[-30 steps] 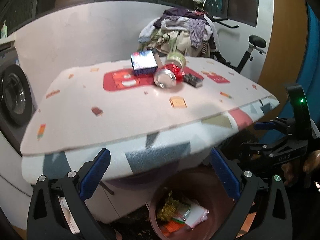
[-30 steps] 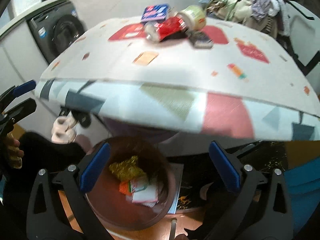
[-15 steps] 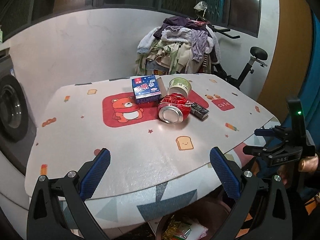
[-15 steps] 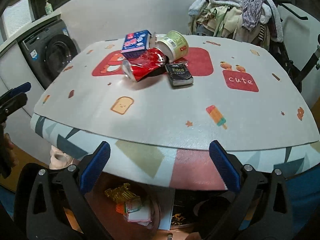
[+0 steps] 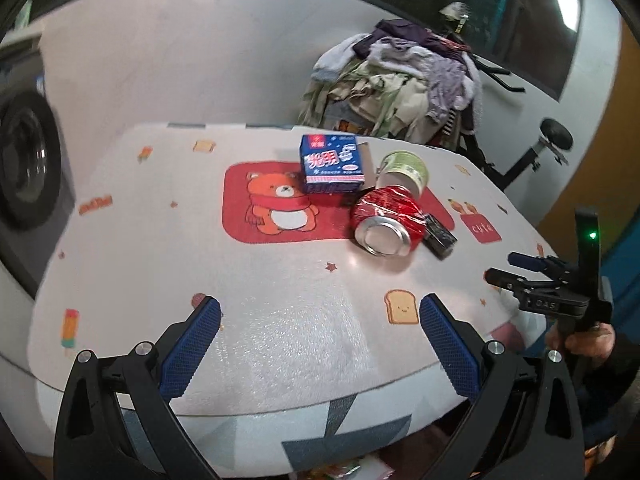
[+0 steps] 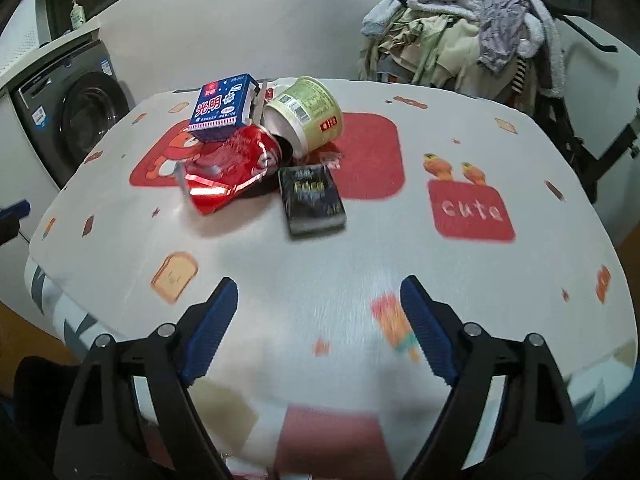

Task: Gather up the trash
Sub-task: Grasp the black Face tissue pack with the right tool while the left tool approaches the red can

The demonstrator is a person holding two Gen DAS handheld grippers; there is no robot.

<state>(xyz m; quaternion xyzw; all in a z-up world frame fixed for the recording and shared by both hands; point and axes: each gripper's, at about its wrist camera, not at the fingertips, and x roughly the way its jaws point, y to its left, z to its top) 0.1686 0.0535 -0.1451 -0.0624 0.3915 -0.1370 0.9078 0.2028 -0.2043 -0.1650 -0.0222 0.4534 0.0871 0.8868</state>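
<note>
Now that both grippers have swung up from the bin, the right gripper (image 6: 316, 324) has its fingers narrowing but empty, left gripper (image 5: 320, 344) fingers wide apart; crushed red can (image 6: 228, 168) and black pack (image 6: 312, 198) wait mid-surface, next pickup I'd guess.

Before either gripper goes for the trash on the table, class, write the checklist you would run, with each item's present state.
1. Left gripper open and empty: ok.
2. Right gripper empty, jaws just narrowed slightly: ok.
3. Crushed red can unobstructed from the front: ok.
4. Black packet lying flat, reachable: ok.
5. Blue carton and green cup free of the can: not ok, the items crowd together.
6. Bin in view: not ok.
</note>
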